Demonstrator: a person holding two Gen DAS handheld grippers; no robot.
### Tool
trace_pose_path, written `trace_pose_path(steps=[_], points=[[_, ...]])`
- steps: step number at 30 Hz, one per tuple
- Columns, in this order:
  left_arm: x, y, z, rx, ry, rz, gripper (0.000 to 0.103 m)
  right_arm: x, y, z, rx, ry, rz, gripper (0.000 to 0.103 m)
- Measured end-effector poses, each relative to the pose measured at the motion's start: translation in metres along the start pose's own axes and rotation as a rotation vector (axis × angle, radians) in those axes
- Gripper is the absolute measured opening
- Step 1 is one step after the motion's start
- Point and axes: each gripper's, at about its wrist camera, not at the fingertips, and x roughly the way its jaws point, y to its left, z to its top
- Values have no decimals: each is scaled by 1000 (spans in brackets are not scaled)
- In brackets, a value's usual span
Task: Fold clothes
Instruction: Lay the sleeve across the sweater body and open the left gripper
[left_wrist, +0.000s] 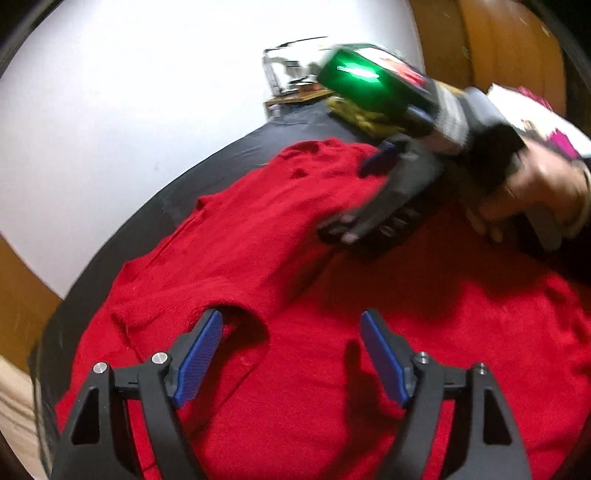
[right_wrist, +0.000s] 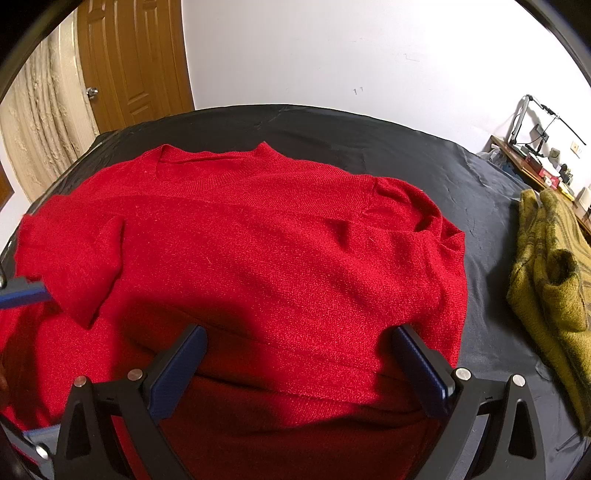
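A red knit sweater (right_wrist: 258, 240) lies flat on the black-covered table (right_wrist: 369, 133), its neckline on the far side and both short sleeves lying on the table. A fold edge runs across its near part. My right gripper (right_wrist: 301, 350) hovers open just above that fold edge, with nothing between its fingers. In the left wrist view, my left gripper (left_wrist: 295, 339) is open over the sweater (left_wrist: 229, 251), holding nothing. The right gripper (left_wrist: 354, 199), blurred and held by a hand (left_wrist: 535, 192), hangs over the far side of the cloth. A blue left finger (right_wrist: 26, 293) shows at the right wrist view's edge.
An olive-yellow checked garment (right_wrist: 546, 266) lies crumpled at the table's right edge, also seen as a garment (left_wrist: 354, 114) in the left wrist view. Behind are a white wall, a wooden door (right_wrist: 129, 62), a cream curtain (right_wrist: 40, 122) and a cluttered shelf (right_wrist: 543, 166).
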Motion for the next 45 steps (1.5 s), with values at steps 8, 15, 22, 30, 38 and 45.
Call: trace_pose_path(steps=[8, 15, 22, 30, 38, 45], points=[[10, 37, 20, -197, -32, -1, 81, 0, 0, 0, -1, 0, 0, 102], [-1, 24, 65, -207, -110, -220, 81, 0, 0, 0, 0, 0, 1, 102], [-11, 42, 58, -343, -116, -320, 81, -1, 0, -1, -5, -1, 7, 102], [-37, 129, -21, -759, -150, -262, 82, 0, -1, 0, -4, 0, 9, 102], [-44, 188, -103, -1075, -160, -171, 82, -1, -1, -1, -1, -1, 12, 102], [-39, 198, -138, -1145, -162, -177, 82, 0, 1, 1, -15, 5, 0, 102]])
